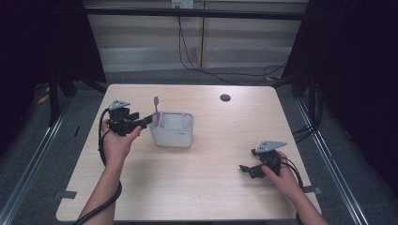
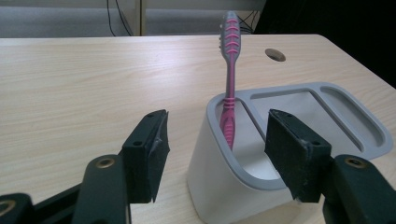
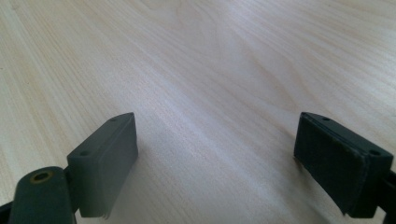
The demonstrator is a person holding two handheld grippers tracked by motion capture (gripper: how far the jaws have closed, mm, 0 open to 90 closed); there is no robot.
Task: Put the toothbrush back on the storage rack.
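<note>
Left gripper [image 2: 215, 154] open beside holder [image 2: 327, 121] containing upright toothbrush [image 2: 229, 79].

Left tongs [image 1: 146, 120] were up off the worktop, far-left of the scene, held level and pointing right, jaws parted with neither pad [image 2: 148, 154] pressing on anything. Right tongs [image 1: 244, 168] sat low at near right, pointing left, jaws spread wide. Both forearms came in from the near edge.
</note>
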